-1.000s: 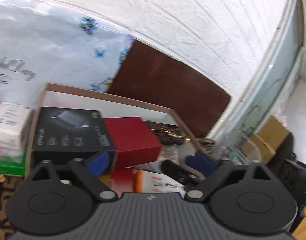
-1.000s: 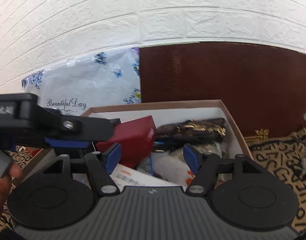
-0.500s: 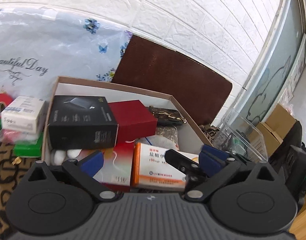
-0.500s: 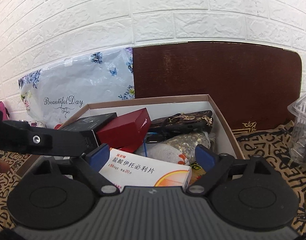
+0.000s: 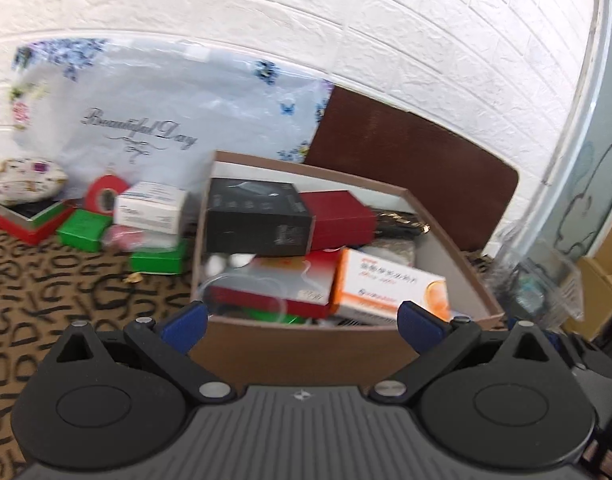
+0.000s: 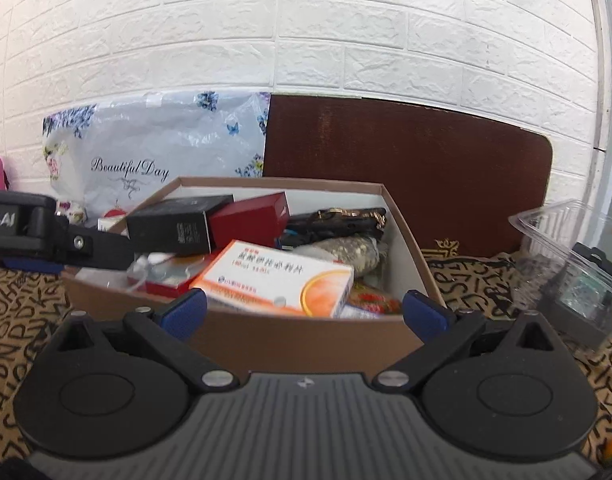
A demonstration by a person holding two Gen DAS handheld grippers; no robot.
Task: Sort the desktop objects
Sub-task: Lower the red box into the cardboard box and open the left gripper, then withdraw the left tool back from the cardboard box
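Cardboard box (image 6: 290,340) full, right gripper (image 6: 304,312) opening, empty

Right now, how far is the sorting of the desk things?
Done: the brown box already holds a black box, a red box and an orange medicine box. In hand: nothing; both grippers are empty, the right one opening. Left: green boxes and red tape beside the box.
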